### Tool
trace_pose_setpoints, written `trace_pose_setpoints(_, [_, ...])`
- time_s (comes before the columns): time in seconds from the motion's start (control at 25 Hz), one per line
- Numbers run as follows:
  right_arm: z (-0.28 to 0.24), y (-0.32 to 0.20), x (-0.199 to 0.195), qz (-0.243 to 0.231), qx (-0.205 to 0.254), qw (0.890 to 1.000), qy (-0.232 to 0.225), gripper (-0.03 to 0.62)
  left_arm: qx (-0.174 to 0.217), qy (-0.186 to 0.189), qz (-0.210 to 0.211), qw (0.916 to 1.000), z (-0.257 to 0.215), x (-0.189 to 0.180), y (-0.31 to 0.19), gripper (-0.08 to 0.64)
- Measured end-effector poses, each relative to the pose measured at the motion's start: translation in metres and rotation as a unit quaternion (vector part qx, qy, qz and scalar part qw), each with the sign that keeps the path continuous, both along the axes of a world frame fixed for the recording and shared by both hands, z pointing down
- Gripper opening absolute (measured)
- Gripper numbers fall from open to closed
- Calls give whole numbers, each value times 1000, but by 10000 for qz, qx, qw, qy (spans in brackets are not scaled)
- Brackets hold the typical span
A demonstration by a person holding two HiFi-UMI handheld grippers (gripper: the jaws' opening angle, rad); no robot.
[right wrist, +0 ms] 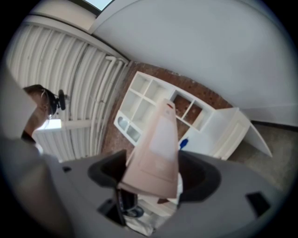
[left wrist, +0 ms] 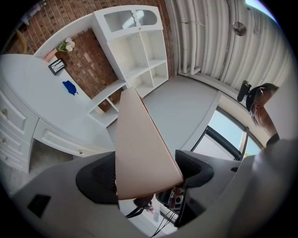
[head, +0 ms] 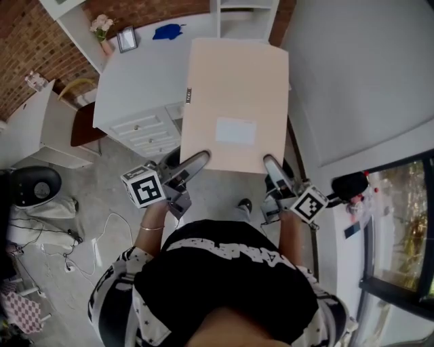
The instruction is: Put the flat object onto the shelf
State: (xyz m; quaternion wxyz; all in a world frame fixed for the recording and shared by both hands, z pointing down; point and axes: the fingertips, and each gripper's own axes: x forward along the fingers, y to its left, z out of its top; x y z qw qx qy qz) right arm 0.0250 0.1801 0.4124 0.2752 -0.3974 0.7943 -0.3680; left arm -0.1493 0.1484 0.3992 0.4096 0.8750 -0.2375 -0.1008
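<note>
A pale flower bunch [head: 101, 26] is held in a small pink vase [head: 107, 47] at the far corner of the white table [head: 142, 74]. A small framed picture [head: 126, 39] and a blue scrap [head: 167, 31] are seen just beside the vase. Drawers with round knobs [head: 146, 132] are set into the table's near side. The white shelf [left wrist: 139, 51] is divided into square, open-fronted compartments. It is topped by a long compartment behind two pale panes [left wrist: 130, 18]. What lies inside the compartments cannot be made out.

The flat object [head: 237, 101] is a thin, stiff rectangular sheet of matt pinkish-beige with sharp corners. A pale rectangular label [head: 236, 131] is stuck near the middle of its upper face. It is carried in the air above the table's right end, and its far edge is pointed towards the shelf [head: 220, 20].

Its near edge is pinched at the left corner by the left claw [head: 193, 162] and at the right corner by the right claw [head: 271, 166]. In the left gripper view the sheet [left wrist: 135, 144] is seen almost edge-on, and the dark ribbed pads of the left claw [left wrist: 146, 174] are pressed against both faces. In the right gripper view the sheet [right wrist: 158, 148] is clamped the same way in the right claw [right wrist: 153, 174]. From there it runs away towards the shelf [right wrist: 149, 100].
</note>
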Motion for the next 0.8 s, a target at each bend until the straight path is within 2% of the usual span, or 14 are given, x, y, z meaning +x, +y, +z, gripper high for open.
trace_pose_setpoints(0.44, [-5,-35,46,-243,30,9997,-76,362,-4,-103,-258,9996,-7,44,-26,394])
trace_pose_setpoints(0.8, [-1,-53,103,-309,72,9994,-111,362,55,-149,-315,9994,-7,102,-41,394])
